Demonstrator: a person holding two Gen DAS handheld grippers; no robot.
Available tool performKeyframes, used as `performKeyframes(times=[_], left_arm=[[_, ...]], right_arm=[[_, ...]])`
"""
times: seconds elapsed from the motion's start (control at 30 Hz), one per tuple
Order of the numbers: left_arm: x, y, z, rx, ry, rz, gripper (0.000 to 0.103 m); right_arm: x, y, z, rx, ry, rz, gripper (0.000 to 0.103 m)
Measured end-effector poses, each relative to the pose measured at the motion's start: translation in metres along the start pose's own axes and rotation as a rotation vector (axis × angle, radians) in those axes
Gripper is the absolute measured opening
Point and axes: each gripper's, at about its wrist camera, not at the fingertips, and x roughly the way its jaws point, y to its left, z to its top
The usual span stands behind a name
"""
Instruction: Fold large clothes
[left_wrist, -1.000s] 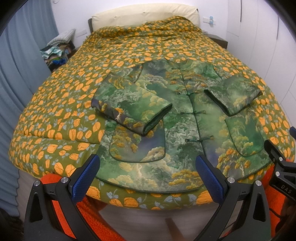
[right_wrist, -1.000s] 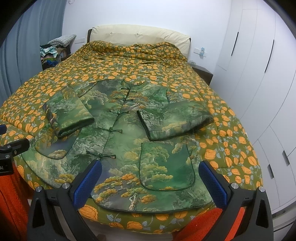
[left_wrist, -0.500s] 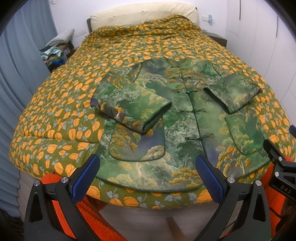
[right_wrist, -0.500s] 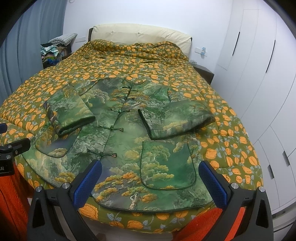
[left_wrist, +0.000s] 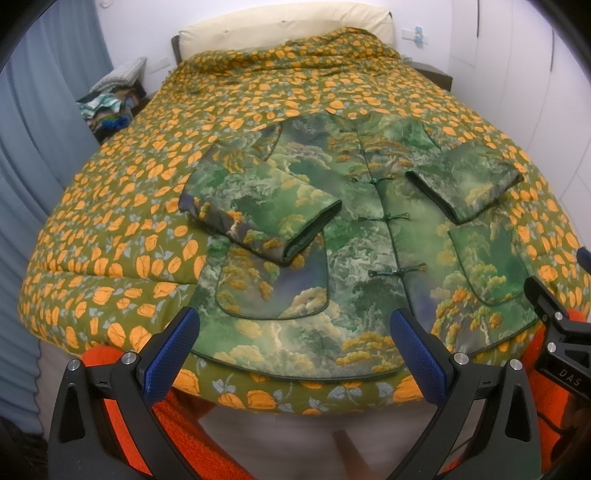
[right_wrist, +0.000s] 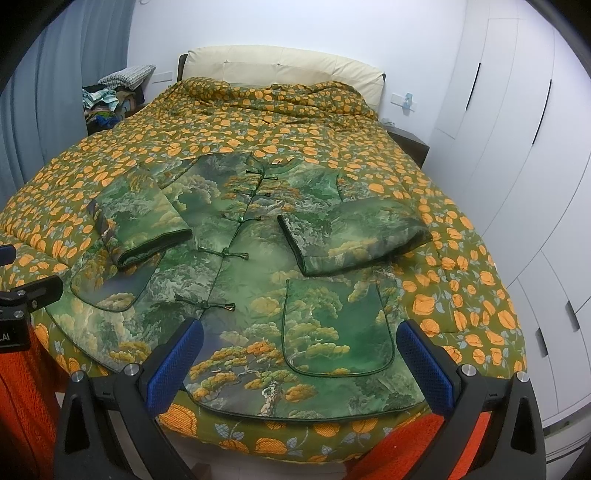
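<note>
Bed (left_wrist: 110, 229), jacket (left_wrist: 362, 236), sleeves hiding pocket tops

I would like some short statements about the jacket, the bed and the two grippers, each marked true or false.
1. Both sleeves are folded inward over the green jacket. True.
2. The left gripper is shut on the hem. False: it is open and holds nothing.
3. The jacket lies on an orange-leaf quilt. True.
4. The jacket front is open. False: its knot buttons are fastened.
5. The right gripper is open, above the hem. True.
</note>
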Motion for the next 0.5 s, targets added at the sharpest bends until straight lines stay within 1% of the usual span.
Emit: performKeyframes(times=[0.5], left_arm=[[-0.0001,-0.0008,0.0015,0.0,0.002,0.002,0.103]], right_arm=[[0.0002,-0.0003,0.0005,0.001,0.002,0.001,0.103]])
